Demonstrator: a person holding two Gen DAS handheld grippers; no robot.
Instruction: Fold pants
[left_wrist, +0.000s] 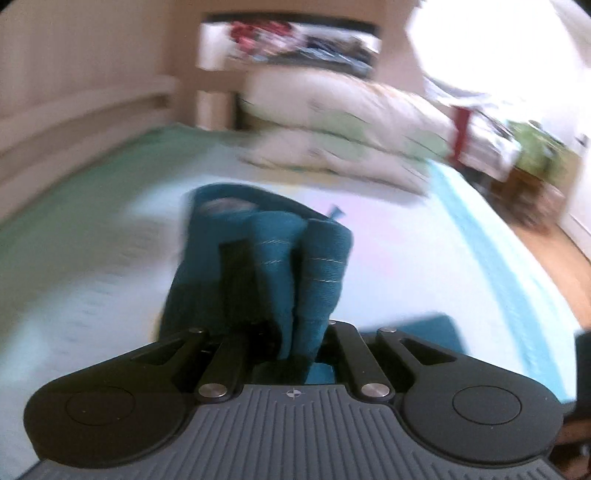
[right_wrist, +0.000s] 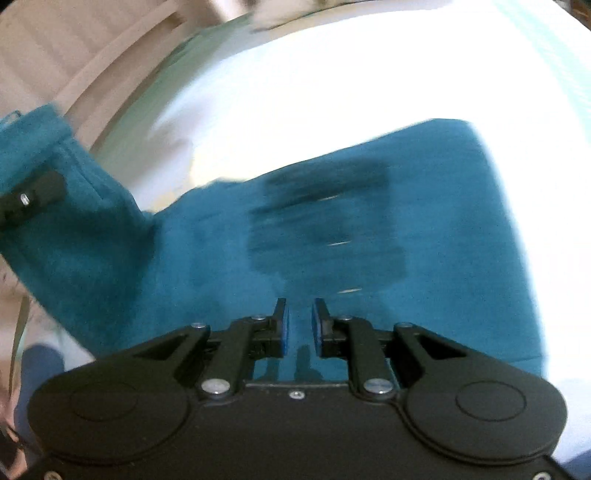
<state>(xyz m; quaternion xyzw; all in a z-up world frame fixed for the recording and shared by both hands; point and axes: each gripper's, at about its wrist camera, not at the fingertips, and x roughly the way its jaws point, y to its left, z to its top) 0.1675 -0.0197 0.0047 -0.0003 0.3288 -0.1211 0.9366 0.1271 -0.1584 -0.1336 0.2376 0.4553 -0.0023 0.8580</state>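
Note:
The teal pants (right_wrist: 369, 221) lie spread on the pale bed sheet (right_wrist: 295, 81). My left gripper (left_wrist: 284, 280) is shut on a bunched fold of the pants (left_wrist: 325, 258), lifted above the bed; the cloth hides its fingertips. It also shows at the left edge of the right wrist view (right_wrist: 33, 199), holding up a raised part of the pants. My right gripper (right_wrist: 299, 325) hovers low over the flat part of the pants, its blue pads (right_wrist: 283, 332) a little apart with nothing between them. Both views are motion-blurred.
Stacked pillows and bedding (left_wrist: 343, 125) lie at the bed's far end. A beige wall with rails (left_wrist: 74, 96) runs along the left. A wooden floor (left_wrist: 554, 251) and a cluttered side table (left_wrist: 517, 147) are to the right.

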